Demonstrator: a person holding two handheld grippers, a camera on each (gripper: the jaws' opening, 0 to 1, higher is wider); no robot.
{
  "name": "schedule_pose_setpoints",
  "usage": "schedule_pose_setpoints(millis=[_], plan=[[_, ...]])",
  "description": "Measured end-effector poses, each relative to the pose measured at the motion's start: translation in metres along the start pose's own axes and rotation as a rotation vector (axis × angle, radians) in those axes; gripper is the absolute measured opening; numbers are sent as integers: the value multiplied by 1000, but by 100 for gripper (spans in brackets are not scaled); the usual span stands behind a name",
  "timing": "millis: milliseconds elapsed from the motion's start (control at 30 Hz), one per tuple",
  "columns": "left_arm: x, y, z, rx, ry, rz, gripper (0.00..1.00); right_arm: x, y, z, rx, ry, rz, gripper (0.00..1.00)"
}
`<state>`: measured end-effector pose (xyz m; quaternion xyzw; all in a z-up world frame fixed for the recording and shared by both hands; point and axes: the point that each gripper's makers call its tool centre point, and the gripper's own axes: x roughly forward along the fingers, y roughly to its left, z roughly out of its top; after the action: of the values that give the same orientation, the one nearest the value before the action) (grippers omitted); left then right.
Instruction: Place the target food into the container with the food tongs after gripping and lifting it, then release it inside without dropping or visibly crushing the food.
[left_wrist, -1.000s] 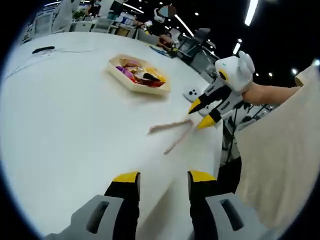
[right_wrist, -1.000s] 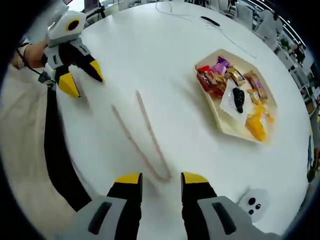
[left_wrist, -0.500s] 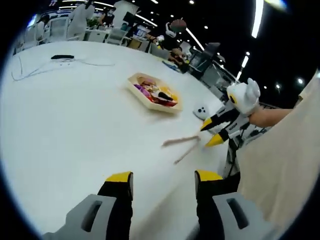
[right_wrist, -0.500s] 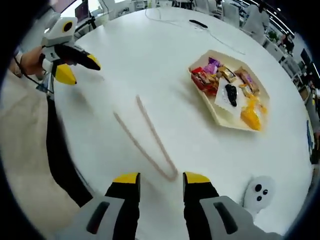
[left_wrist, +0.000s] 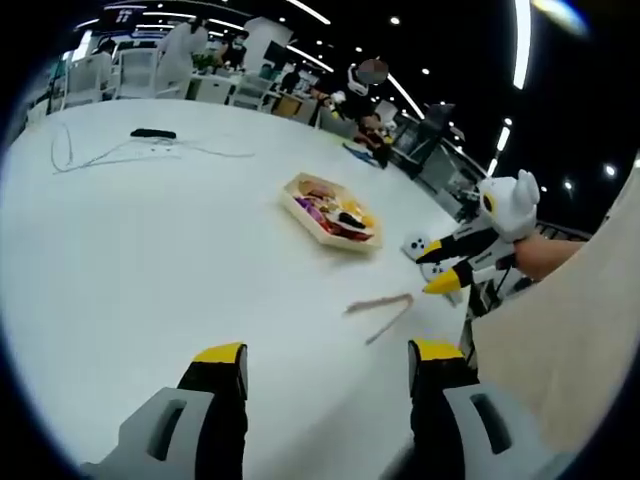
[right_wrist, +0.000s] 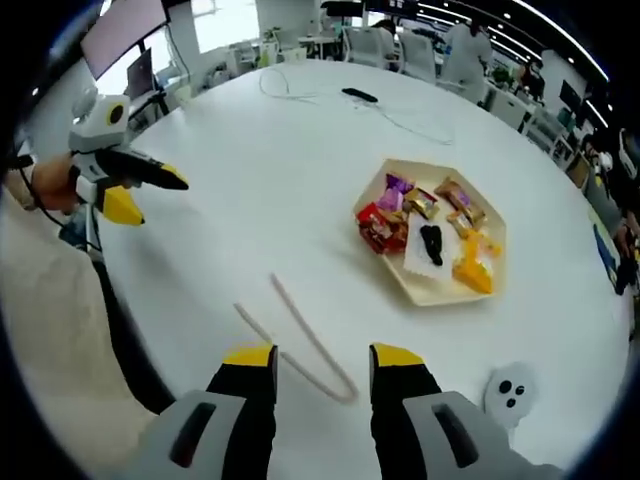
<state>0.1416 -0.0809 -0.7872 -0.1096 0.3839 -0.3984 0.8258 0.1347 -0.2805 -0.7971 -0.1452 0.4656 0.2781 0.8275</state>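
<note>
Pale food tongs lie flat on the white table, their joined end near my right gripper, which stands open and empty just short of them. A beige hexagonal tray holds wrapped snacks, a yellow piece and a black item. In the left gripper view the tongs lie ahead and to the right, the tray beyond them. My left gripper is open with nothing in it. The right gripper enters that view from the right; the left gripper shows at the left of the right gripper view.
A small white round device with dark dots lies right of the tongs. A cable and a black object rest at the table's far side. Chairs and people stand beyond. A person's beige clothing borders the table edge.
Both cameras have pulled back and up, so tongs and tray look smaller and farther. The tongs and tray have not moved on the table. Both grippers stay open.
</note>
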Motion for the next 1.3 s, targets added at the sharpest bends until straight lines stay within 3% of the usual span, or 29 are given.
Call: schedule_pose_setpoints(millis=[200,467,500,567,833,933,1000,1167,1300], plan=[[-14,6,17,-28,-72,36,67,-6,2,33,40,-135,19,43],[-44,14,54,-47,-244,101,75,-24,-3,73,145,-319,39,52],[-50,13,65,-74,-298,100,77,-27,-5,78,169,-341,39,53],[-58,13,75,-96,-339,100,82,-30,-8,80,162,-347,26,57],[-85,6,102,-61,-438,126,89,-49,-9,109,194,-487,46,64],[-95,-4,116,-17,-473,131,90,-61,-11,125,209,-587,42,64],[-104,-11,130,26,-522,136,90,-69,-13,129,227,-620,31,64],[-116,-18,150,50,-607,132,92,-96,-15,153,262,-791,44,69],[-128,-20,165,49,-670,131,94,-107,-19,161,292,-843,40,73]])
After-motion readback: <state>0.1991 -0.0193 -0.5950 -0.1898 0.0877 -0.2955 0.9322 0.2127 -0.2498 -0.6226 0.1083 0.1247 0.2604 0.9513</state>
